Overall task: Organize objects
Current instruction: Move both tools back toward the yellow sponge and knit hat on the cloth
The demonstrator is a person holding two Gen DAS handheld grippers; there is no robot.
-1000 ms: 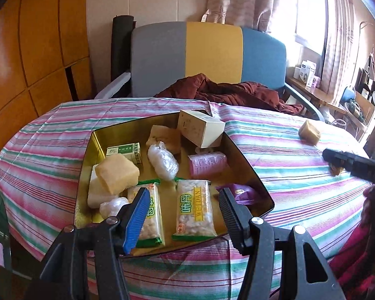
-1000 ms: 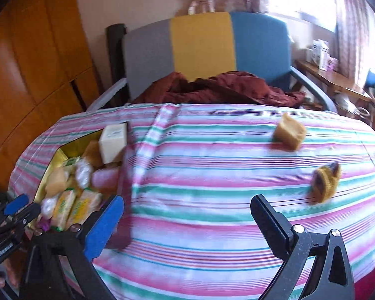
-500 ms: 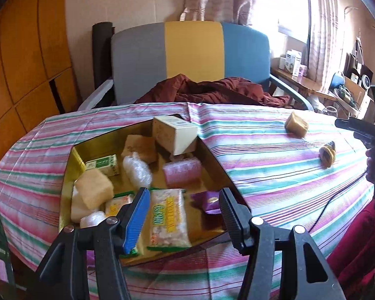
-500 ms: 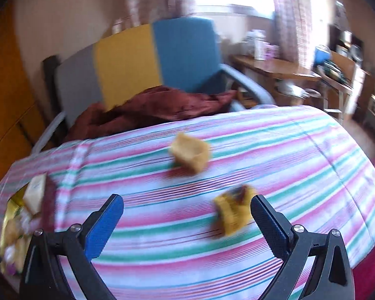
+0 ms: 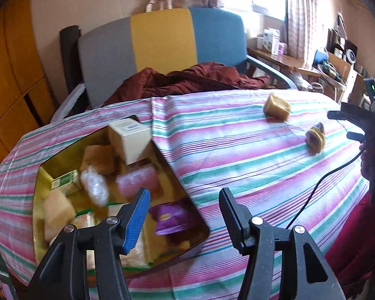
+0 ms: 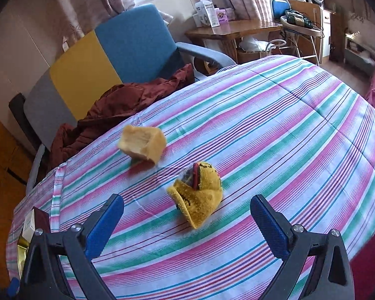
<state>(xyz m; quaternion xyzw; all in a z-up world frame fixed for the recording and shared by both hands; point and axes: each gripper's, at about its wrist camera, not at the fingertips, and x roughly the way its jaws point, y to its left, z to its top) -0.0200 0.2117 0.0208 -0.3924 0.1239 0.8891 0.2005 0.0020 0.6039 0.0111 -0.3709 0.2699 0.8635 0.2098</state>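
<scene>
Here the right tongs (image 6: 187, 220) stand wide apart with nothing between them, hanging just above the striped table (image 6: 300, 130). The yellow toy (image 6: 200, 200) lies on the cloth directly ahead of the gap, near the fingertips but not touching them. The tan block (image 6: 142, 145) sits a little farther off, up and to the left of the toy, apart from it. The left tongs (image 5: 185, 215) are also apart and empty, poised over the right edge of the gold tin (image 5: 41, 175), where a purple packet (image 5: 170, 217) lies just beyond the blue pad.

Compared with a second ago, the right tongs have swung across from the tin side of the table, and the toy now lies centred before them instead of off to the right. The left view has drifted right, so the tin sits more to its left and both loose things show.

The toy is a rumpled knitted piece, yellow with dark stitched marks and a red and dark patch on top. The block is pale tan, roughly cubic, slightly blurred.
</scene>
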